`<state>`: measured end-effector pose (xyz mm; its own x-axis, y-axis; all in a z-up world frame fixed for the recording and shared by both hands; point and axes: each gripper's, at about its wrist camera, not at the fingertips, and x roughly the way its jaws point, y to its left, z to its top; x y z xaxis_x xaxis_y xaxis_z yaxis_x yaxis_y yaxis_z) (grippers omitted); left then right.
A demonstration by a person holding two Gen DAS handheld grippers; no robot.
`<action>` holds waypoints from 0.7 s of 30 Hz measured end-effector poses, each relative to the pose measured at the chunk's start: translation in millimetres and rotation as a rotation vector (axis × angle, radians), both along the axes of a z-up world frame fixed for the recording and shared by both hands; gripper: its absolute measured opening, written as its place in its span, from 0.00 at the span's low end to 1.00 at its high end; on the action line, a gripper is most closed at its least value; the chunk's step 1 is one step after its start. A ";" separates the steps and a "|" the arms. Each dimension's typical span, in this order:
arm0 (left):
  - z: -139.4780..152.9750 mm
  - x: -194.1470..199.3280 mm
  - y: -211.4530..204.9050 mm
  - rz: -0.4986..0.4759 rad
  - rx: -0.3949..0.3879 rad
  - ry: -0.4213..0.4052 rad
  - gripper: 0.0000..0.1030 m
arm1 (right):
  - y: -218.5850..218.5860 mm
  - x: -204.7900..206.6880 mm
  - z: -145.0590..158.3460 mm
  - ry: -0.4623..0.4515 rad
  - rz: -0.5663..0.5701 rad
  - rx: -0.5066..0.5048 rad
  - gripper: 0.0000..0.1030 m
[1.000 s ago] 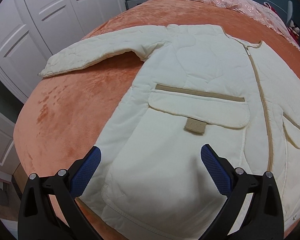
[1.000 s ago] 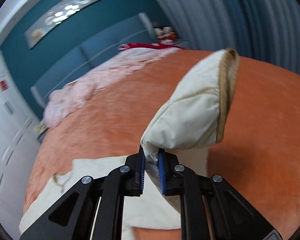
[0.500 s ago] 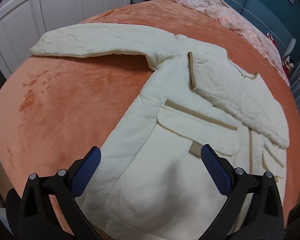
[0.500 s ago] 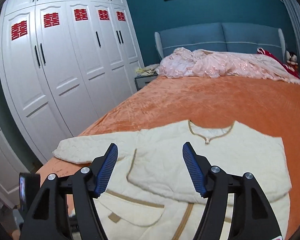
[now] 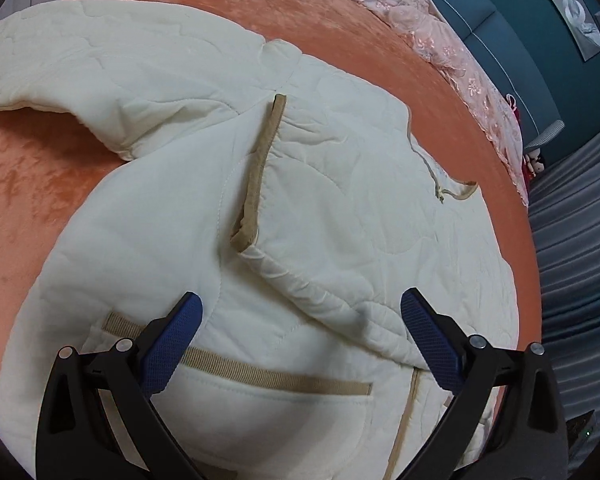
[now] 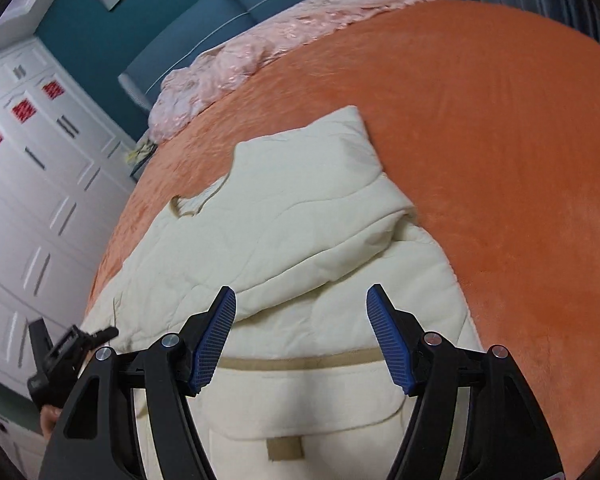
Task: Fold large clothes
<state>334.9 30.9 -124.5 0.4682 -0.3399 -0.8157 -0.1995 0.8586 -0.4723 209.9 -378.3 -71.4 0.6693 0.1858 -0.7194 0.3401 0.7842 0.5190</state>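
A cream quilted jacket (image 5: 172, 216) with tan trim lies face up on the orange bed (image 5: 28, 184). Its right sleeve (image 5: 360, 216) is folded across the chest, tan cuff (image 5: 260, 168) at the middle. The other sleeve (image 5: 80, 64) stretches out to the far left. My left gripper (image 5: 304, 344) is open and empty, close above the jacket's chest pocket (image 5: 260, 404). My right gripper (image 6: 302, 340) is open and empty above the other pocket (image 6: 300, 400), with the folded sleeve (image 6: 300, 216) just ahead of it. The left gripper also shows in the right wrist view (image 6: 66, 354).
A pink crumpled quilt (image 6: 260, 56) lies at the head of the bed by the blue headboard (image 6: 188, 28). White wardrobes (image 6: 28, 184) stand along the left. Grey curtains (image 5: 580, 264) hang on the right. Bare orange bedspread (image 6: 500, 160) lies right of the jacket.
The right gripper carried the sleeve across the chest, let it go and opened. Both grippers have moved in closer over the jacket.
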 end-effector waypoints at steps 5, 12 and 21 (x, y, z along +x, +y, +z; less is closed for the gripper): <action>3.9 15.1 0.2 -0.043 -0.001 -0.014 0.18 | -38.0 29.3 -30.2 0.001 -0.107 0.150 0.62; 47.4 9.4 0.6 -0.083 0.071 -0.189 0.06 | -34.1 36.4 10.9 -0.144 -0.086 0.053 0.10; -11.5 -3.1 -11.7 -0.123 0.242 -0.141 0.07 | -16.2 51.3 -45.6 0.059 -0.038 -0.125 0.09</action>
